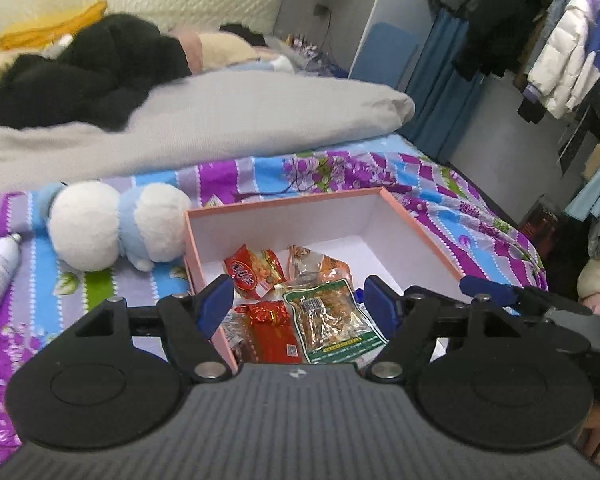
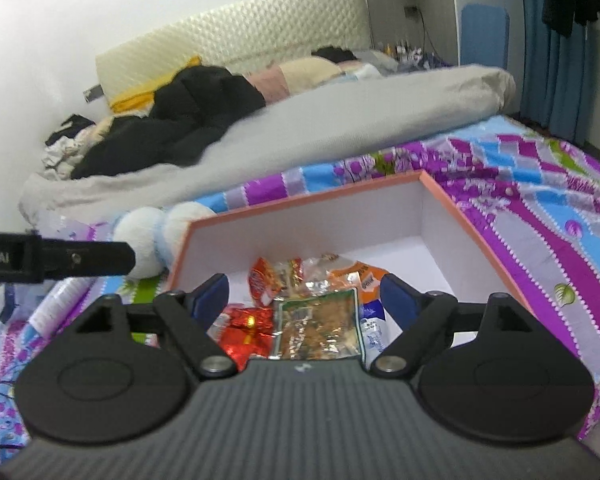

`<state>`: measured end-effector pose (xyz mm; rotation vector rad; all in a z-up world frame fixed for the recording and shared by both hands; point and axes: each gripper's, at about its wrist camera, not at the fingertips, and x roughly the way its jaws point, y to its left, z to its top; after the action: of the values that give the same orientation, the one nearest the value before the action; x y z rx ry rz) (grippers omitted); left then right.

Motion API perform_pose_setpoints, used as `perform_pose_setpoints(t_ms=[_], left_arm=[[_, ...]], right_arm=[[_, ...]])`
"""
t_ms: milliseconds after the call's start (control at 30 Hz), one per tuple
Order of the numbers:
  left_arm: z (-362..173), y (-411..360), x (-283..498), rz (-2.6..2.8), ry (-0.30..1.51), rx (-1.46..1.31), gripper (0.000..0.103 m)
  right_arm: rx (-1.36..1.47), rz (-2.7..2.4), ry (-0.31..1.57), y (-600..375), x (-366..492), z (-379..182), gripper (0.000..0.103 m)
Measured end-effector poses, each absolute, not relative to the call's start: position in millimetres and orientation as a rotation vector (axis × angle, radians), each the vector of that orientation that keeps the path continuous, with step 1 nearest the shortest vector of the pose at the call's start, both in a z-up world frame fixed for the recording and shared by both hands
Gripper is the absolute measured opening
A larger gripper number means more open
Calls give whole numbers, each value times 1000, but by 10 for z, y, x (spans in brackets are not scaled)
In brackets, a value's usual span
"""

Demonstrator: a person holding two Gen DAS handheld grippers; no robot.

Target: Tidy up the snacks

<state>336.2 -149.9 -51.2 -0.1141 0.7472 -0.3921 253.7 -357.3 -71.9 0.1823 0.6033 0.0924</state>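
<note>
snacks (image 1: 300,312) are lying piled in the near left corner of the pink box (image 1: 420,224) on the bed. i'm hovering both the left gripper (image 1: 298,304) and right gripper (image 2: 304,300) over them, spread and empty, and i'm judging that a slow descent should pinch one packet only.

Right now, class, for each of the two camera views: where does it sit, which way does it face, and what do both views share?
Left wrist: on the left gripper, facing forward and down into the pink box; its open blue-padded fingers show, the right gripper at right.
Right wrist: on the right gripper, over the same pink box; the left gripper's finger enters at left.
Shared: box, green snack packet, plush toy, bedsheet.
</note>
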Motion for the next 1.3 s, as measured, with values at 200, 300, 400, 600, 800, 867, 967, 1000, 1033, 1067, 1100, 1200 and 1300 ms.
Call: perform_pose_setpoints(t_ms=[200,300,400,600,800,867,967,1000,1033,1067,1100,1200,1300], left_arm=[[-159,-1356,2787,-394,686,-134,76],[5,-1283,2490,-393,648,-137,76],[131,-1206,2230,-395,618,-150,76],[302,-1100,1771,-405,575,-155,76],[430,-1012,1377,-416,545,-163,76],[456,-990,1263,-415,539,-161,76],[475,-980,1116,-416,538,-153,76],[480,-982,1070,-422,537,-151,76],[482,-986,1040,-426,537,-150,78],[483,-990,993,-429,538,-151,80],[479,-996,950,-436,540,-151,80],[448,-1012,878,-441,552,-152,86],[412,-1016,840,-422,552,-159,100]], right_arm=[[178,90,536,-3478,2122,-388,84],[177,93,503,-3443,1885,-245,84],[170,100,473,-3395,1650,-121,84],[167,117,433,-3318,1249,28,84],[160,112,414,-3261,929,87,84],[162,112,411,-3244,837,89,84],[165,103,411,-3226,722,76,84],[168,103,412,-3227,684,71,84],[170,102,412,-3226,630,71,84],[169,103,410,-3231,593,69,84],[168,99,407,-3242,552,65,84],[176,85,409,-3280,450,53,84],[178,69,413,-3302,387,26,84]])
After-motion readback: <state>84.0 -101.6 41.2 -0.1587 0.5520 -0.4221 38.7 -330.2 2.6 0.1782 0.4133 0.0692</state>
